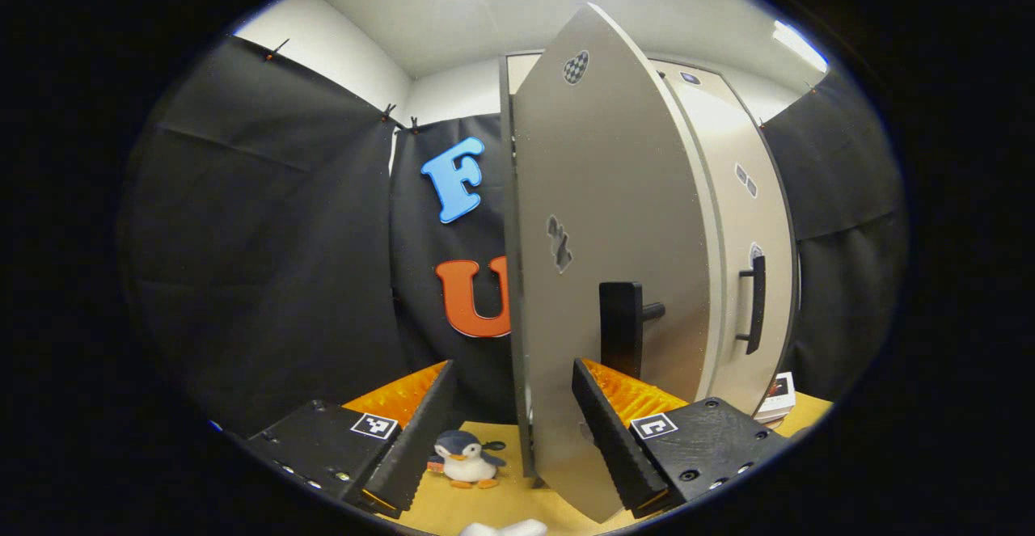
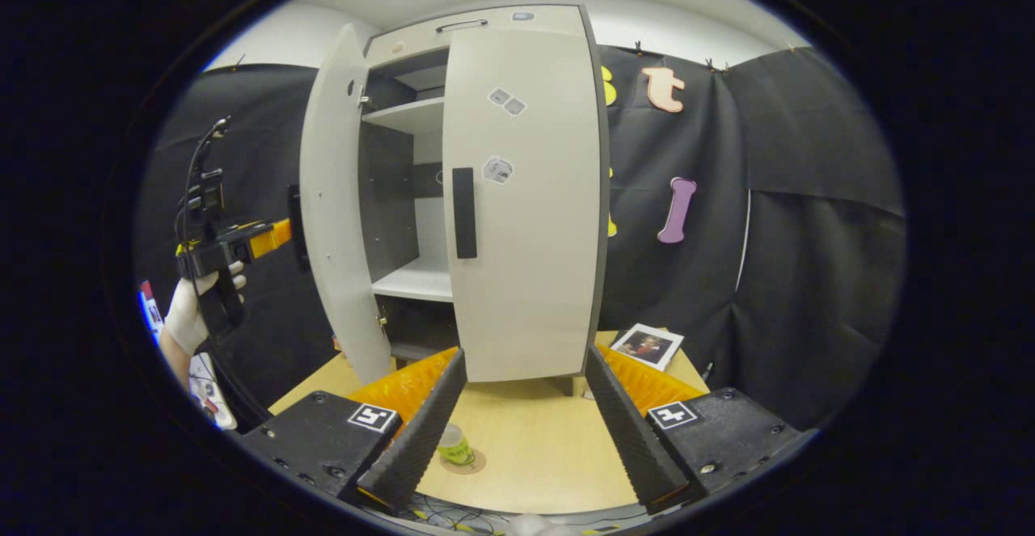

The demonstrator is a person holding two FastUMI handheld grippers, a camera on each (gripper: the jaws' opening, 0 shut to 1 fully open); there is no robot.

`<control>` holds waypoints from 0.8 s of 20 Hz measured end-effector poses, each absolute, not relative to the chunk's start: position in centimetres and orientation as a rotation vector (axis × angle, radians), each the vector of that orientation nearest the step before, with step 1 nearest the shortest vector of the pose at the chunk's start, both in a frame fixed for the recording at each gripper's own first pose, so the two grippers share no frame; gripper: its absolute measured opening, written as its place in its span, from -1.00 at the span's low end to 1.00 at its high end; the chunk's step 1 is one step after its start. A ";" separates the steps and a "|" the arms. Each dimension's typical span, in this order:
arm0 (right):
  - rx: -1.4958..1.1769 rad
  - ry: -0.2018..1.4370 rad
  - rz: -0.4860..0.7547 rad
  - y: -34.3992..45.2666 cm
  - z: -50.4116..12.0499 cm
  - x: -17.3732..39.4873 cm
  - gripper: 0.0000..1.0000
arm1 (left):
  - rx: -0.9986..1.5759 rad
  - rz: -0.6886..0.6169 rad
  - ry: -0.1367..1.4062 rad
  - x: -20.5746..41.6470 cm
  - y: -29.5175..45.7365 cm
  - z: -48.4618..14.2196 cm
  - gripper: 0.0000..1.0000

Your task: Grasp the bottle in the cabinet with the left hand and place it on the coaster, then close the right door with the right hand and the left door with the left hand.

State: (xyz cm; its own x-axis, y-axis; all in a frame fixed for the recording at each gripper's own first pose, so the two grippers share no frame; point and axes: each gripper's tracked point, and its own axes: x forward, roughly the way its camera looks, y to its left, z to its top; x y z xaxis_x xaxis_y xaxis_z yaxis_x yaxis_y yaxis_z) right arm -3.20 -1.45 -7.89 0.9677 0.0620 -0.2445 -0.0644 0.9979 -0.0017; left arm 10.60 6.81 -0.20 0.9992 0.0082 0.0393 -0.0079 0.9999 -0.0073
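On the desk (image 2: 534,447) before the cabinet (image 2: 477,43), the bottle (image 2: 454,445) stands on its coaster (image 2: 473,463). A toy penguin (image 1: 465,457) and a photo card (image 2: 647,345) lie nearby. The right door (image 2: 525,204) is shut; the left door (image 1: 606,277) stands ajar, its edge between the left gripper (image 1: 511,439)'s wide-spread fingers (image 1: 610,431). The right gripper (image 2: 524,431) is spread wide too, holding nothing.

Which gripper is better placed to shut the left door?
Left. Its jaws straddle the left door's edge beside the handle. The right door looks shut, the bottle is on the coaster, and the right gripper hangs back over the table.
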 end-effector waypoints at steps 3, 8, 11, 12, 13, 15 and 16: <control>-0.006 0.239 0.069 -1.4 -7.6 -3.3 0.96 | 0.006 -0.037 -0.053 12.0 4.3 0.6 0.82; -0.005 0.205 0.058 -1.5 -6.6 -3.4 0.96 | -0.009 -0.049 -0.032 12.1 3.0 0.3 0.92; -0.018 0.173 0.035 -1.8 -5.9 -3.6 0.96 | 0.012 -0.069 -0.022 10.9 2.3 0.1 0.93; -0.021 0.173 0.036 -1.7 -5.9 -3.6 0.96 | 0.023 -0.079 -0.018 10.5 2.0 0.0 0.93; -0.018 0.170 0.039 -1.5 -5.8 -3.6 0.96 | 0.032 -0.084 -0.017 10.1 1.9 0.1 0.92; -0.011 0.160 0.043 -1.3 -5.4 -3.4 0.96 | 0.042 -0.097 -0.021 9.0 1.2 0.3 0.92; -0.006 0.154 0.043 -1.1 -5.2 -3.4 0.96 | 0.042 -0.106 -0.022 8.5 0.7 0.3 0.92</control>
State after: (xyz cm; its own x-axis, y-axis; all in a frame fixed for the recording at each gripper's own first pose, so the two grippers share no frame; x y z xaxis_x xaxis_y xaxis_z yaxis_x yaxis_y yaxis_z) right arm -3.37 -1.14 -5.22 0.9872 0.0428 -0.1537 -0.0438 0.9990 -0.0031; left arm 8.47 0.73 0.32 0.9942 -0.1061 0.0193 0.1052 0.9935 0.0433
